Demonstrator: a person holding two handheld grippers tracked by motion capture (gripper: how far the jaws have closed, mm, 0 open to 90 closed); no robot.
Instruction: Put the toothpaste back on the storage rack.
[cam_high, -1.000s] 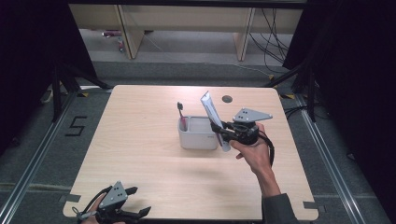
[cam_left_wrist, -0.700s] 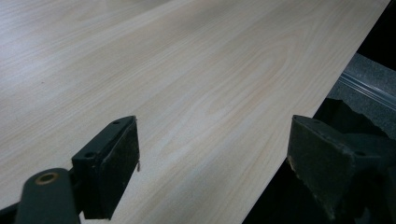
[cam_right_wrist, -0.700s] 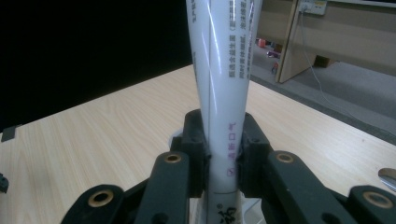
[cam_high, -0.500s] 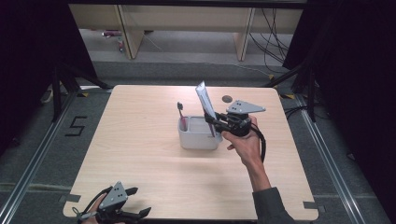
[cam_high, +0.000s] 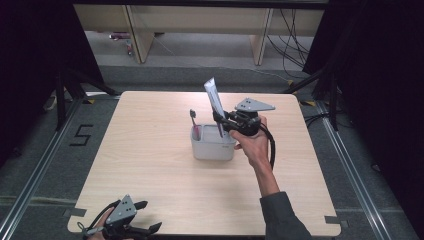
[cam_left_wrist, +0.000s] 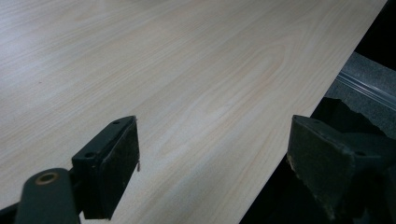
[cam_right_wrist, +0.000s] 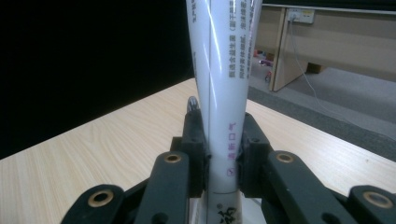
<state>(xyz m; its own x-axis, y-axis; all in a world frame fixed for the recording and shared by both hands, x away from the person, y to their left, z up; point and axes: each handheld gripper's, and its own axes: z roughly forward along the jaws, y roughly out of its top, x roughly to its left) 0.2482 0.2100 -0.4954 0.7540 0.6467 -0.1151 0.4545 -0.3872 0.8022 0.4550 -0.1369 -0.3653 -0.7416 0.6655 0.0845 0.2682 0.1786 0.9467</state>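
Observation:
A white toothpaste tube (cam_high: 214, 99) with printed text stands nearly upright, its lower end over the grey cup (cam_high: 212, 146) in the middle of the table. My right gripper (cam_high: 220, 121) is shut on the tube (cam_right_wrist: 223, 98), with both black jaws pressed against its sides. A dark-headed toothbrush (cam_high: 193, 120) leans in the left side of the cup. My left gripper (cam_high: 147, 217) rests at the table's front left edge, open, its jaws (cam_left_wrist: 210, 175) wide apart over bare wood with nothing between them.
The light wooden table (cam_high: 150, 150) has dark floor all round. Wooden furniture legs (cam_high: 137, 35) and cables (cam_high: 295, 30) stand beyond the far edge. A floor mark "5" (cam_high: 80, 135) lies left of the table.
My right gripper has carried the toothpaste tube left, from beside the cup's right rim to over the cup, and the tube now stands more upright. The left gripper has stayed still.

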